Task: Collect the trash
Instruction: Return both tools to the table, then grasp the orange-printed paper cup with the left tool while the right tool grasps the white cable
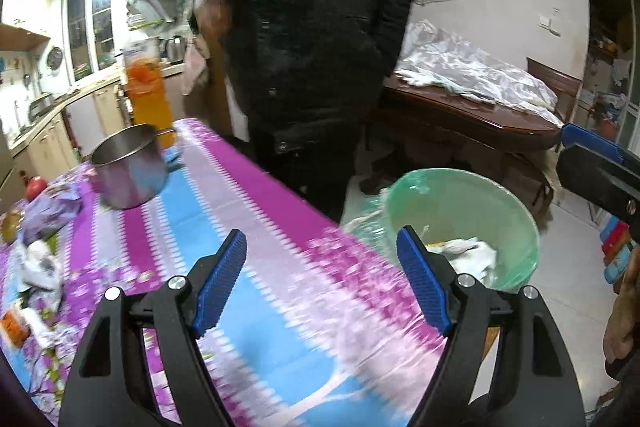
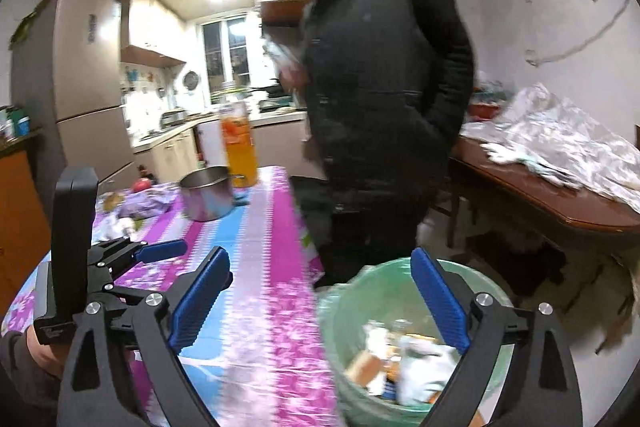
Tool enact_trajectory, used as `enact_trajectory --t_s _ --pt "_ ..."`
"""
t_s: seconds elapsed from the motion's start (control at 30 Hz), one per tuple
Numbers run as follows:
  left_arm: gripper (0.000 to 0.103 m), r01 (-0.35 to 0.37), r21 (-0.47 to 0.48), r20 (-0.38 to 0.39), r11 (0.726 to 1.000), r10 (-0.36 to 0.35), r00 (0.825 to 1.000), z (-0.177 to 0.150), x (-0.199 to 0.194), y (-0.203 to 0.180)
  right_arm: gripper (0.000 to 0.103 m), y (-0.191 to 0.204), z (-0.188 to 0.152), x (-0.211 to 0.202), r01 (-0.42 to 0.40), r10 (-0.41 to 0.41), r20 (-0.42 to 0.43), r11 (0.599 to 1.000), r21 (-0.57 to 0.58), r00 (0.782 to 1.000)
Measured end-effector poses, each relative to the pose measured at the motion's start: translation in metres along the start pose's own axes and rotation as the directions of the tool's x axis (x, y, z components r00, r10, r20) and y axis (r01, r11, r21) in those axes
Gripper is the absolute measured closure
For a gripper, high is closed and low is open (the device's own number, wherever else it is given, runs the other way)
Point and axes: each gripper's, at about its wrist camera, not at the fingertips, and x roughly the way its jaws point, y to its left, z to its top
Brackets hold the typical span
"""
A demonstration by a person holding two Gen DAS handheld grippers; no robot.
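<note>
I am holding both pairs of fingers released and empty over the near end of the counter with the pink, blue and white flowered plastic cloth (image 1: 224,195). My right gripper (image 2: 320,303) is standing spread wide, one blue ribbed finger over the cloth and the other over the round bin lined with a pale green plastic bag (image 2: 348,307), which is sitting on the floor just beside the counter's right edge. Nothing is lying between those fingers; paper scraps and wrappers are already resting inside the bin.

My left gripper (image 1: 320,283) is also hanging open with nothing between its fingers, straddling the counter's edge, with the green-lined bin (image 1: 516,211) off to its right.

What is left to collect, as I judge it, is lying the other way: the crumpled white papers and wrappers (image 1: 38,267) are sitting on the cloth at the far left of the left wrist view, beside a crumpled purple bag (image 1: 48,205) and short of the round steel pot (image 1: 130,167). My left fingers are nearer to that litter than my right ones, so the coming reach is leading leftward across the counter, away from the bin. The heap is showing no clear long axis; it is blurred.
</note>
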Motion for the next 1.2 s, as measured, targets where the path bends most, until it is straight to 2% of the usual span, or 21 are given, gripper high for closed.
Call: enact_trajectory --t_s 0.2,0.4,0.57,0.7,0.83,0.87,1.0,1.07,1.13,1.2 --pt "0.029 -0.1 -0.052 -0.011 0.994 0.1 0.995 -0.025 -0.032 0.064 0.011 0.057 -0.003 0.018 -0.12 0.12 -0.017 0.992 -0.028 0.993" --pt "0.029 -0.217 -0.129 -0.036 0.967 0.215 0.976 -0.051 -0.066 0.138 0.011 0.116 -0.002 0.039 -0.229 0.226 -0.049 0.971 -0.071 0.973" --pt "0.029 -0.324 -0.171 -0.078 0.93 0.315 0.946 -0.078 -0.095 0.211 0.011 0.155 -0.001 0.047 -0.3 0.294 -0.072 0.948 -0.106 0.953" --pt "0.029 -0.407 -0.127 -0.12 0.904 0.393 0.912 -0.096 -0.112 0.27 0.011 0.183 -0.004 0.057 -0.349 0.337 -0.107 0.928 -0.13 0.936" --pt "0.029 -0.431 -0.088 -0.153 0.898 0.416 0.897 -0.111 -0.12 0.322 0.012 0.224 -0.011 0.074 -0.431 0.404 -0.17 0.886 -0.171 0.899" --pt "0.029 -0.43 -0.078 -0.154 0.899 0.416 0.896 -0.114 -0.121 0.331 0.015 0.235 -0.014 0.081 -0.453 0.42 -0.195 0.873 -0.179 0.886" --pt "0.029 -0.36 -0.033 -0.154 0.932 0.351 0.924 -0.122 -0.12 0.357 0.026 0.275 -0.023 0.111 -0.523 0.461 -0.289 0.83 -0.195 0.839" --pt "0.029 -0.315 0.009 -0.145 0.949 0.313 0.939 -0.122 -0.114 0.363 0.028 0.295 -0.029 0.126 -0.548 0.471 -0.328 0.811 -0.203 0.819" --pt "0.029 -0.284 0.052 -0.143 0.957 0.289 0.947 -0.122 -0.105 0.364 0.028 0.311 -0.032 0.141 -0.574 0.486 -0.361 0.795 -0.194 0.796" --pt "0.029 -0.253 0.09 -0.145 0.963 0.264 0.953 -0.122 -0.095 0.365 0.028 0.328 -0.036 0.155 -0.588 0.49 -0.384 0.783 -0.201 0.783"
